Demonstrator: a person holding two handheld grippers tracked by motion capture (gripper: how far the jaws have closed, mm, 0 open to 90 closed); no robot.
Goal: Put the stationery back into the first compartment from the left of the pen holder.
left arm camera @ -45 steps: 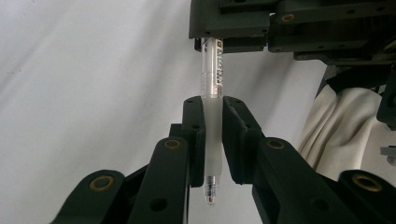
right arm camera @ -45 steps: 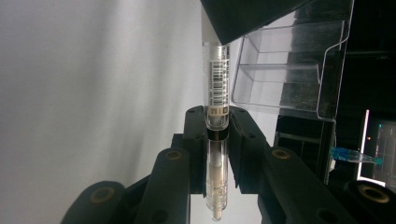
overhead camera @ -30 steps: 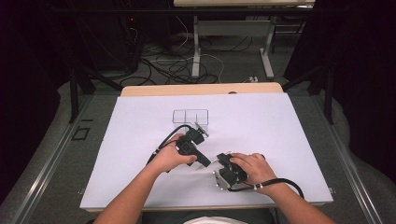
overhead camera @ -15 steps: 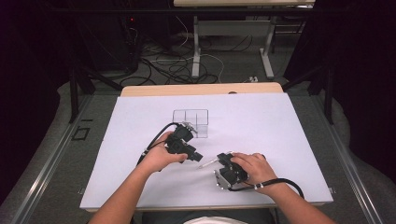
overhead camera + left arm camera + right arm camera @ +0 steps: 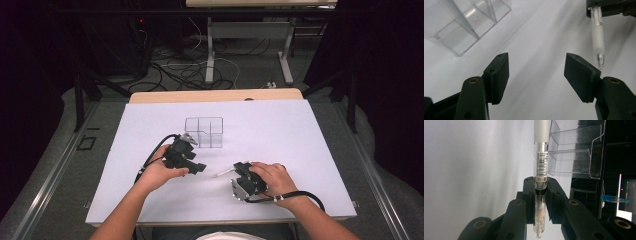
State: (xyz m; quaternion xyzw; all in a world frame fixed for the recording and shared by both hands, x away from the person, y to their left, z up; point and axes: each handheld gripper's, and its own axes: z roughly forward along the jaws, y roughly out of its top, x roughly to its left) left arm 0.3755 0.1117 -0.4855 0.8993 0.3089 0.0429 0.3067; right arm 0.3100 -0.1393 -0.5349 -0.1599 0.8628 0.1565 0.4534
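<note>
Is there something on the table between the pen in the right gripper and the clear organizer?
Nothing visible on the table does. The right gripper is shut on the pen, whose tip points toward the left gripper. That open gripper is held close beside the path to the clear organizer, so it may need to move aside.

Not much to read here, honestly. The only printing I can spot is on the clear plastic pen with the frosted white grip (image 5: 541, 170) pinched between my right tongs (image 5: 541, 185): a white sticker with a barcode and a row of tiny digits running up the barrel, just above the jaws. Way too small and blurry for me to make out.
</note>
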